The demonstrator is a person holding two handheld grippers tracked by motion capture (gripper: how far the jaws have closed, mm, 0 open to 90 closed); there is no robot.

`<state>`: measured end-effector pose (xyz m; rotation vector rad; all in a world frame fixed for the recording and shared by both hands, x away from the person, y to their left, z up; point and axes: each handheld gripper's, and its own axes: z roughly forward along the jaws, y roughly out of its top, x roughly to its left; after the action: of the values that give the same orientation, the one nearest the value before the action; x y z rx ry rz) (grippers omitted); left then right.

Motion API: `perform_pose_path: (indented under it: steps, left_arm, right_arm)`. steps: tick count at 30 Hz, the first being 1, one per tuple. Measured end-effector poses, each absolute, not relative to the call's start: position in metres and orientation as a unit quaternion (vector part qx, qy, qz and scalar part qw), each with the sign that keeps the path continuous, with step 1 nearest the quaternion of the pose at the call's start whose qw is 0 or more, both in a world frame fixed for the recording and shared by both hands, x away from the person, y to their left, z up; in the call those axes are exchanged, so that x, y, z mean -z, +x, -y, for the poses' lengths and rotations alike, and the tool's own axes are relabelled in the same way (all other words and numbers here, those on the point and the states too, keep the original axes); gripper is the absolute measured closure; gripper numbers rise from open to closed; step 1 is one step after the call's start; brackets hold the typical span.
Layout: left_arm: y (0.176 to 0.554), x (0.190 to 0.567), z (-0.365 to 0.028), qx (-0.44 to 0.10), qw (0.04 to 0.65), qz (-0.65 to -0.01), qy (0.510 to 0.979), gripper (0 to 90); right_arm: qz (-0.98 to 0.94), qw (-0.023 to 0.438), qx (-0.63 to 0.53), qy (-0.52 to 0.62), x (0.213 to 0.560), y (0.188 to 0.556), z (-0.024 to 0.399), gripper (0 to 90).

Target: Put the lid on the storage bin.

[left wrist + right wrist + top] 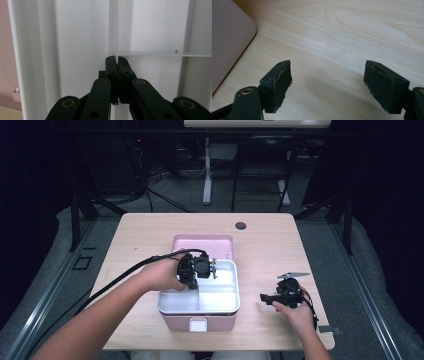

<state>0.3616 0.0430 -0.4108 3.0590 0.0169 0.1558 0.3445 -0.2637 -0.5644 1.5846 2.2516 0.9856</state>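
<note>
A pink lunch box [200,322] stands mid-table with a white divided tray [222,296] seated in its top. My left gripper [196,286] points down into the tray from its left side. In the left gripper view, my left gripper [116,58] is shut on the tray's thin upright divider wall [115,30], just where a cross divider [160,53] branches off. To the right of the box, my right gripper [266,298] rests low over the wooden table. Its pads [280,82] stand wide apart in the right gripper view, with nothing but bare wood between them.
A pink lid or second pink shell [202,241] lies just behind the tray. The box's pink corner [229,37] is close on the left in the right gripper view. A dark round grommet [241,225] sits near the far table edge. Table legs and cables stand beyond.
</note>
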Motion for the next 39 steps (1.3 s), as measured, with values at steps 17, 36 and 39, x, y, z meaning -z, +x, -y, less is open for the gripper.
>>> perform_pose_path:
  steps: [17,36,39]
  left_arm:
    - [0.36,0.43,-0.042,-0.042,0.038,0.001,0.998,88.9]
    - [0.364,0.431,-0.074,-0.035,0.047,-0.064,0.996,80.3]
    - [0.366,0.431,-0.085,-0.032,0.062,-0.08,0.994,79.5]
  right_arm:
    - [-0.769,0.109,-0.332,0.535,0.566,0.346,0.263,21.8]
    - [-0.77,0.108,-0.328,0.536,0.566,0.346,0.262,21.8]
    - [-0.772,0.107,-0.327,0.534,0.566,0.346,0.261,21.8]
